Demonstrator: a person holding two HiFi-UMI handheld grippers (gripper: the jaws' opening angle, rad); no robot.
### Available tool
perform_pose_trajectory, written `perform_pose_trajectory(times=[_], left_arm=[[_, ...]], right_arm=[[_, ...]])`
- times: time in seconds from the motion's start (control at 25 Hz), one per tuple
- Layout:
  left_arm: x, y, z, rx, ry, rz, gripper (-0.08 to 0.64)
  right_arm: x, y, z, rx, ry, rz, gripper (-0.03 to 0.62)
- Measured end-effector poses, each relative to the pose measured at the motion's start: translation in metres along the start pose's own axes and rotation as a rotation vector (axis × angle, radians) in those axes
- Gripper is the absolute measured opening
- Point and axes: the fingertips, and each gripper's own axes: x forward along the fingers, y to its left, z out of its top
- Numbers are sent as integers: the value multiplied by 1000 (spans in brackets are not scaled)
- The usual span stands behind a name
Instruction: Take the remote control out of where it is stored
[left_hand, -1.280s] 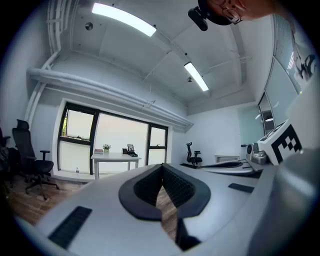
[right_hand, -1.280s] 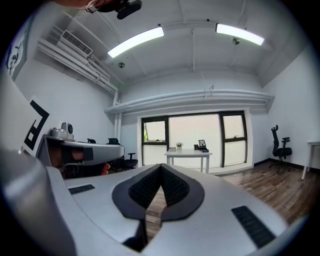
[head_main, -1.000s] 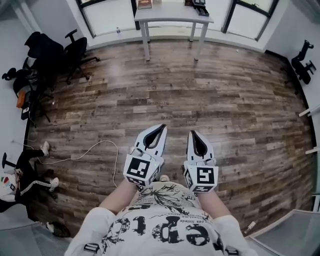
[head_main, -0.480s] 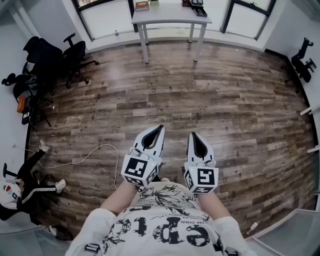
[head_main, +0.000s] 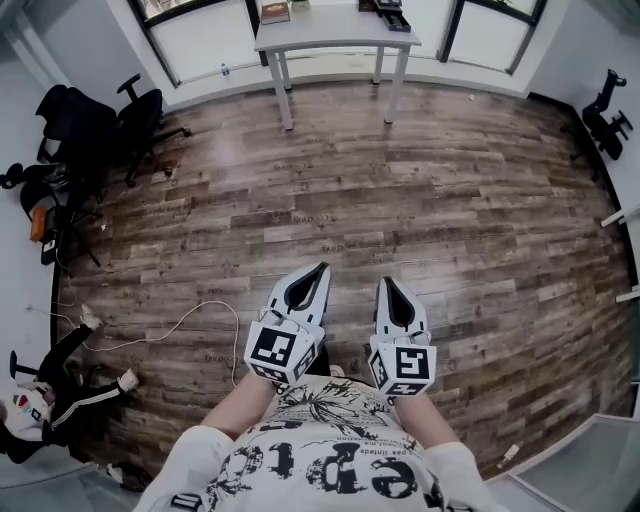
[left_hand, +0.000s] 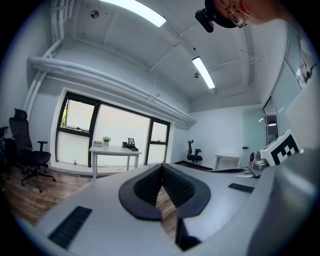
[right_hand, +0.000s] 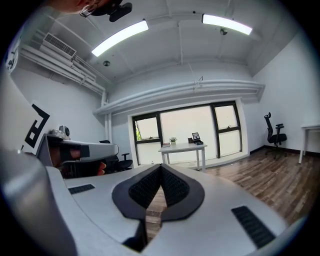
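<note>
Topping the far table (head_main: 330, 28), small items (head_main: 273, 12) (indistinct).

Brown streaked plank floor (head_main: 450, 180), white table (head_main: 330, 28), black chairs (head_main: 95, 115), black-printed white shirt (head_main: 330, 455).

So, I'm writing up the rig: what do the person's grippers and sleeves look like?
The left gripper and right gripper match: pale grey tapered shells, black ribbed pads inside the jaws, a cube with black-and-white square markers at each base. The person wears a white short-sleeved shirt with black print.
</note>
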Motion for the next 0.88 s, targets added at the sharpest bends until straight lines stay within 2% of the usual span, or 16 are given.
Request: perform_pose_trajectory(times=[0.2, 0.4, 0.6, 0.88], left_arm=[[45, 37, 6, -20, 10, -38, 8], [103, 90, 33, -39, -16, -79, 8], [162, 150, 65, -27, -48, -121, 8], [221, 214, 89, -2, -40, -161, 8]], right_arm=[[50, -9, 5, 1, 19, -44, 2], [120, -17, 31, -28, 25, -76, 2], [199, -24, 61, -39, -3, -117, 2], [296, -15, 88, -34, -31, -105, 2]])
